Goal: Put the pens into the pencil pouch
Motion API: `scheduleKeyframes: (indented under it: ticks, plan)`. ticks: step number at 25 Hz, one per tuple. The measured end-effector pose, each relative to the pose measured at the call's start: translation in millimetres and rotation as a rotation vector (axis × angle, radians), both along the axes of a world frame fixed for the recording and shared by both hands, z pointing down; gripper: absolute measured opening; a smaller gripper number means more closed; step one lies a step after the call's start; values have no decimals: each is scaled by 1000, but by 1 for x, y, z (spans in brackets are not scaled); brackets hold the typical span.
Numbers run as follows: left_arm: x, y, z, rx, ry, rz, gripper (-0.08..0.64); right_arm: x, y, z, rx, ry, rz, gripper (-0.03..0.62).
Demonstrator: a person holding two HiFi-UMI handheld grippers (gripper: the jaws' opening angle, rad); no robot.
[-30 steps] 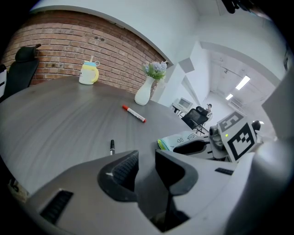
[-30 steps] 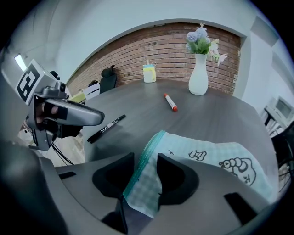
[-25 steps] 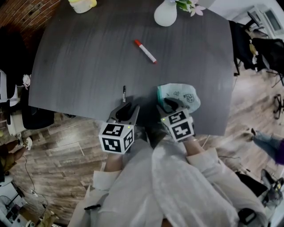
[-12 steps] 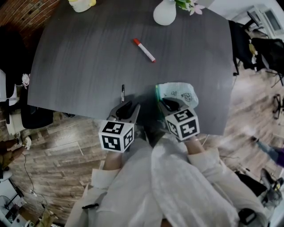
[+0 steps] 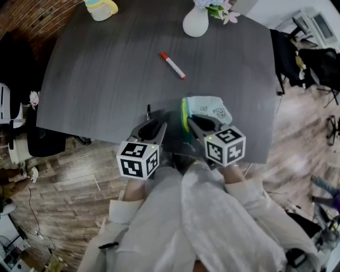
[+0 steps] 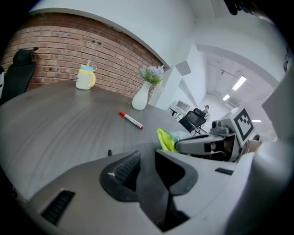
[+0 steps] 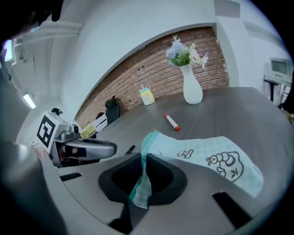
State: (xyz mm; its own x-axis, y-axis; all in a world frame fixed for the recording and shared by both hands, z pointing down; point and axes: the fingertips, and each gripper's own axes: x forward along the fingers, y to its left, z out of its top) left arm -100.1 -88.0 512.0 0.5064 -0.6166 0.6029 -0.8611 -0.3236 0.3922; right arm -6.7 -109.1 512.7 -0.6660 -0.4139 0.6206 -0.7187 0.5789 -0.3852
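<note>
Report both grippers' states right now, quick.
Left gripper: open, nothing between its jaws.
Right gripper: jaws closing, pinching the edge of the pencil pouch.

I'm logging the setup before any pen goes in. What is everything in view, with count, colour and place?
table: one, dark grey, fills the upper head view
marker: one, white with a red cap, loose at mid-table
pen: one, black, near edge, just ahead of the left gripper
pencil pouch: one, pale teal with cartoon print, near edge, left end lifted
vase: one, white, holding flowers, far side
mug: one, yellow, far left corner
floor: wood planks, around the table
left hand-held gripper: one, grey, jaws apart, empty
right hand-held gripper: one, grey, jaws closing on the pouch's edge
sleeves: two, white, bottom
</note>
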Motion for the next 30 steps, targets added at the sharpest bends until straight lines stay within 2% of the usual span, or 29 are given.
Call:
scheduleKeyframes:
  ticks: [7, 11, 15, 30]
  plan:
    - [-4, -7, -13, 38, -1, -7, 96, -20, -6, -31, 35, -129, -25, 34]
    - [-6, -12, -20, 59, -4, -11, 95, -31, -11, -52, 21, -263, -34, 34]
    - [-12, -14, -24, 70, -9, -21, 96, -37, -13, -63, 9, -320, -44, 34]
    - [-29, -14, -13, 43, -39, -56, 95, -38, -22, -73, -213, -736, 3, 34]
